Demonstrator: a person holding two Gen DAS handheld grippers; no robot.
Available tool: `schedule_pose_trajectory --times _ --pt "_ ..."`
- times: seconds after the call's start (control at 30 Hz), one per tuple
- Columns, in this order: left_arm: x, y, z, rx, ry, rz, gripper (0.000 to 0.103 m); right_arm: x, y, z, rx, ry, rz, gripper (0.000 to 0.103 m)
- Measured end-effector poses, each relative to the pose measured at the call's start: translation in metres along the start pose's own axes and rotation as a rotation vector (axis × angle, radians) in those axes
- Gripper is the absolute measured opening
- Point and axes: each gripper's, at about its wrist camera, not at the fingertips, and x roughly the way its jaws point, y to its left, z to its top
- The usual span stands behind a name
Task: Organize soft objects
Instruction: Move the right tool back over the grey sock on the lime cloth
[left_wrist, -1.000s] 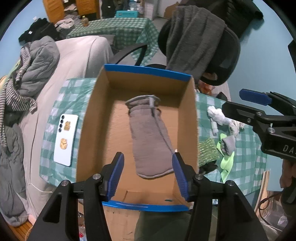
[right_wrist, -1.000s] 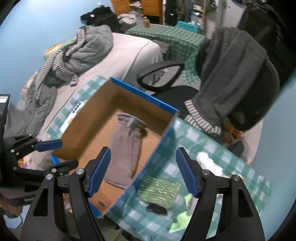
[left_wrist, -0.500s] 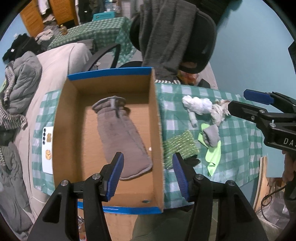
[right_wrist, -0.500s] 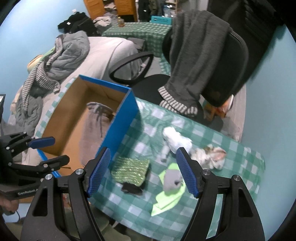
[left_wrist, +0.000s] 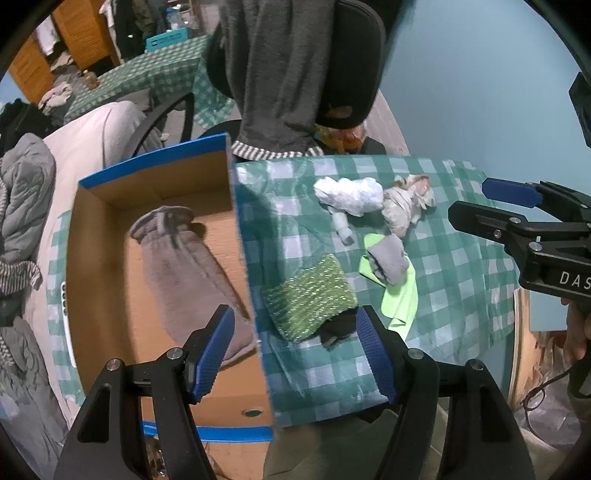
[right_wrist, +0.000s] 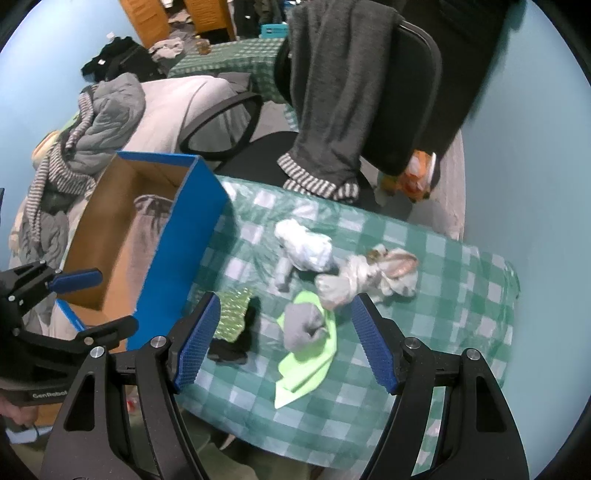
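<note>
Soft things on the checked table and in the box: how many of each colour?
Grey: 2, long sock, balled sock
Green: 2, sparkly sock, lime cloth
White: 2, bundle, patterned bundle
Black: 1, sock
Total: 7

Box (right_wrist: 177, 236) blue outside, brown inside w/ grey sock (left_wrist: 188, 273). Tablecloth (right_wrist: 436, 295) green-white check. Between right tongs: grey sock (right_wrist: 304, 325) on lime cloth (right_wrist: 306, 369); sparkly green pouch (left_wrist: 310, 295) between left tongs.

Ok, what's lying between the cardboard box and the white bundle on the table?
Mostly bare checkered cloth. In the right wrist view nothing sits between the box and the white bundle; the sparkly green pad lies nearer the camera, off that line.
</note>
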Motion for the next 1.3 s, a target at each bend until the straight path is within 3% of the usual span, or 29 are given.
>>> schedule_pose_trajectory --times 0.63,1.3 --pt "0.050 -0.035 0.005 0.025 0.090 -0.038 0.070 0.020 -0.038 -0.033 0.078 0.060 -0.012 0.074" --pt "0.083 -0.002 -0.002 -0.087 0.173 -0.044 0.070 0.040 -0.038 -0.042 0.077 0.101 0.000 0.074"
